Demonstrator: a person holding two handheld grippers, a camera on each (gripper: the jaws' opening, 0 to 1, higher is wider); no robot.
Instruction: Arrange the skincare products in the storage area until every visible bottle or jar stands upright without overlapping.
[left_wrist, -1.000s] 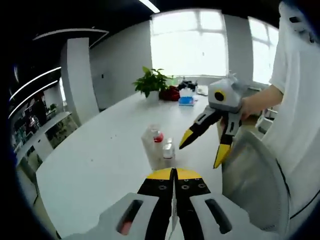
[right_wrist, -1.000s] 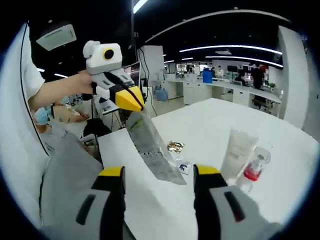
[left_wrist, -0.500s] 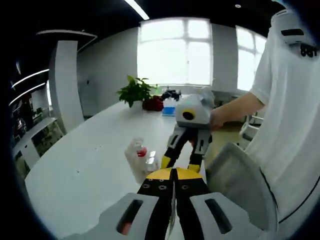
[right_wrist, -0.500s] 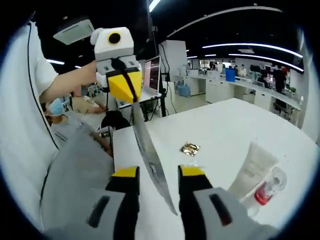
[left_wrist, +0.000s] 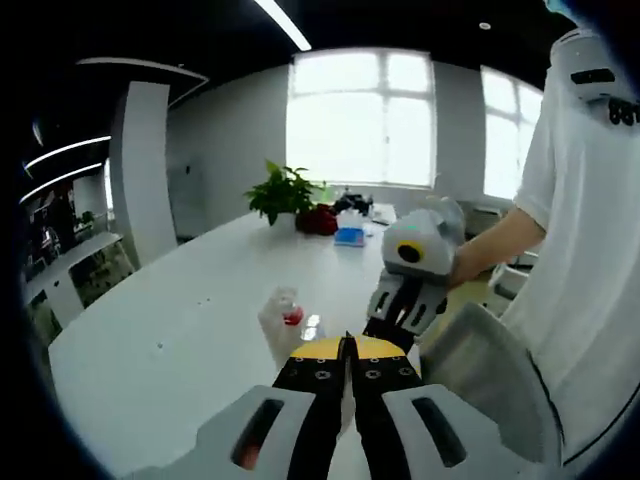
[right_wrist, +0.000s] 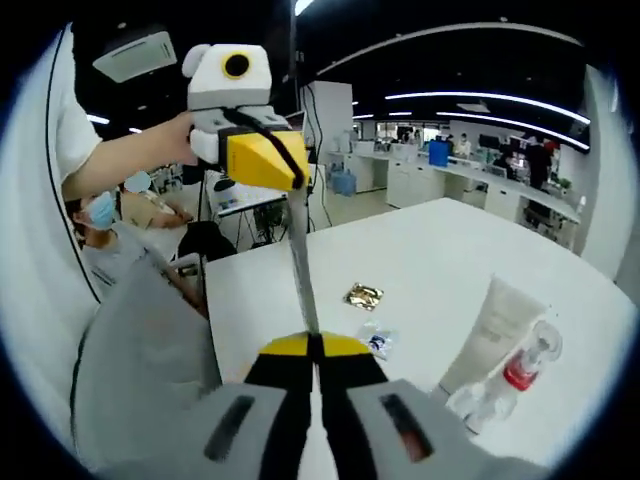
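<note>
Daylight floods through the tall, blown-out white windows (left_wrist: 375, 115) in the left gripper view, glaring across the glossy white table (left_wrist: 190, 340). In the right gripper view, long curved ceiling light strips (right_wrist: 480, 97) glow against a dim black ceiling. Fisheye distortion bends both scenes, and edges soften into blur.

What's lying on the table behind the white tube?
Behind the white tube on the table: a gold packet and a small clear packet. Anything directly behind the tube is hidden.
</note>
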